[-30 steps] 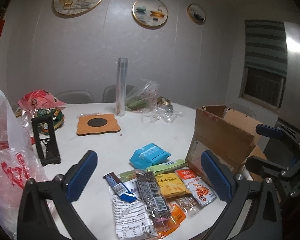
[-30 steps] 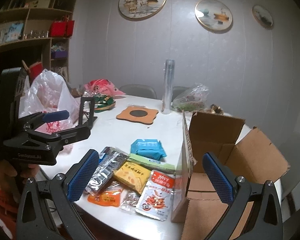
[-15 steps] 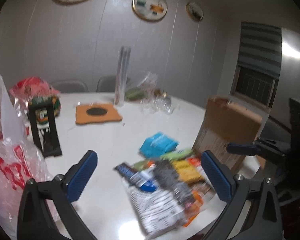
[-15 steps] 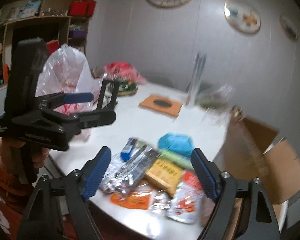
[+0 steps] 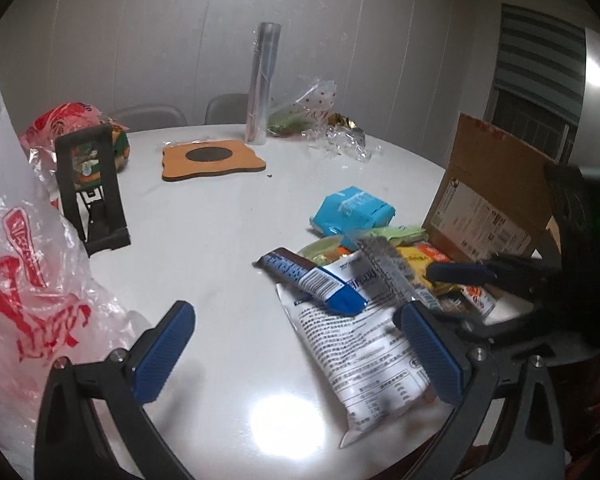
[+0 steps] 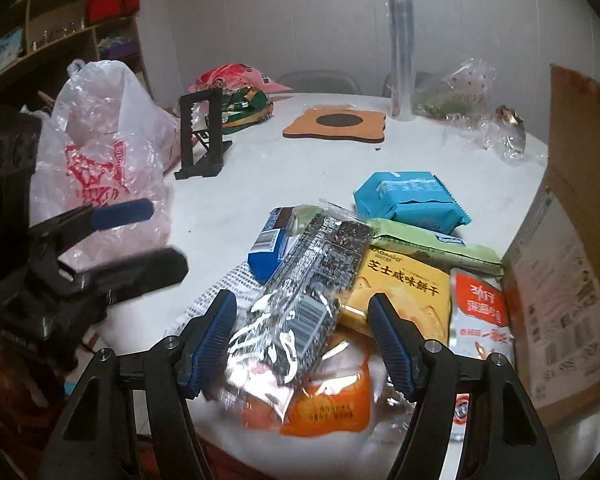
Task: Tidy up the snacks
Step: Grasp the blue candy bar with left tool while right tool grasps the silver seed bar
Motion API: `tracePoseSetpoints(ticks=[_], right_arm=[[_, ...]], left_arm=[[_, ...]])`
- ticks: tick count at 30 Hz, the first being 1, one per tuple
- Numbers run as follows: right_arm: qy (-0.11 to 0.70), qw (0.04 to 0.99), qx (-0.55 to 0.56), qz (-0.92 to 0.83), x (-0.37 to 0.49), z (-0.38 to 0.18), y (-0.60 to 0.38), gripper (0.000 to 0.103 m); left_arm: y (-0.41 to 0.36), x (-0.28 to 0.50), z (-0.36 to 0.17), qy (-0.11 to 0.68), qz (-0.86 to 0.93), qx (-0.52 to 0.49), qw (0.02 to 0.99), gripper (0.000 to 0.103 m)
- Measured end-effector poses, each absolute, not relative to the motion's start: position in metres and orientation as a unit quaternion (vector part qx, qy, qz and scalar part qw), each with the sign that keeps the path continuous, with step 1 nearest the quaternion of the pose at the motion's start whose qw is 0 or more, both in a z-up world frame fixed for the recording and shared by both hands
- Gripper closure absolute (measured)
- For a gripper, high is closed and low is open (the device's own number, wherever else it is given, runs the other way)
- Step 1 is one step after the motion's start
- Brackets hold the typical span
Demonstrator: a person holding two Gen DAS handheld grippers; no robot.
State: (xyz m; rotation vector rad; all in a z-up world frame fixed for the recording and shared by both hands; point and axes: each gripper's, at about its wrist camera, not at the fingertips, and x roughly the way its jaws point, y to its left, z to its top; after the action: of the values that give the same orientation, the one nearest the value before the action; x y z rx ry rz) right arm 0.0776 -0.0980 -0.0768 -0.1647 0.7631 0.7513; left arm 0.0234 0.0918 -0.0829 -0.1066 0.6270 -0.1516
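Crinkly silver-and-black foil packet lay atop the snack heap at lower centre of the white counter. The right tool, jaws just closing, straddled it without pressing; the left tool gaped empty. Slippery film might slide off, dragging neighbours along.

From my left camera: left gripper, jaws wide, nothing between them, over the white table. Snack pile ahead right, blue packet behind it, box beside it. Right gripper over the pile. Plastic bag left; stand; mat.
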Motion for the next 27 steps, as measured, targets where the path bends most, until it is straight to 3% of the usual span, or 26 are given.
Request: tracePoseSetpoints(ticks=[9,20,23,25,27], right_arm=[[0.362,0.866,-0.083,0.335,0.093,-0.077,-0.089,0.06],[0.371,0.856,-0.114,0.341,0.105,-0.076,-0.111,0.06],[0.368,0.856,-0.116,0.344,0.109,-0.079,-0.11,0.059],[0.365,0.855,-0.112,0.35,0.111,-0.08,-0.11,0.059],[0.361,0.856,-0.116,0.351,0.113,-0.08,-0.109,0.06]], left_arm=[[0.092,0.023,-0.09,0.315,-0.109,-0.078,0.94,0.001],[0.086,0.056,-0.091,0.338,-0.13,-0.128,0.923,0.001],[0.087,0.071,-0.094,0.35,-0.124,-0.141,0.918,0.018],[0.088,0.078,-0.097,0.361,-0.119,-0.146,0.913,0.036],[0.089,0.083,-0.102,0.375,-0.115,-0.146,0.908,0.045]])
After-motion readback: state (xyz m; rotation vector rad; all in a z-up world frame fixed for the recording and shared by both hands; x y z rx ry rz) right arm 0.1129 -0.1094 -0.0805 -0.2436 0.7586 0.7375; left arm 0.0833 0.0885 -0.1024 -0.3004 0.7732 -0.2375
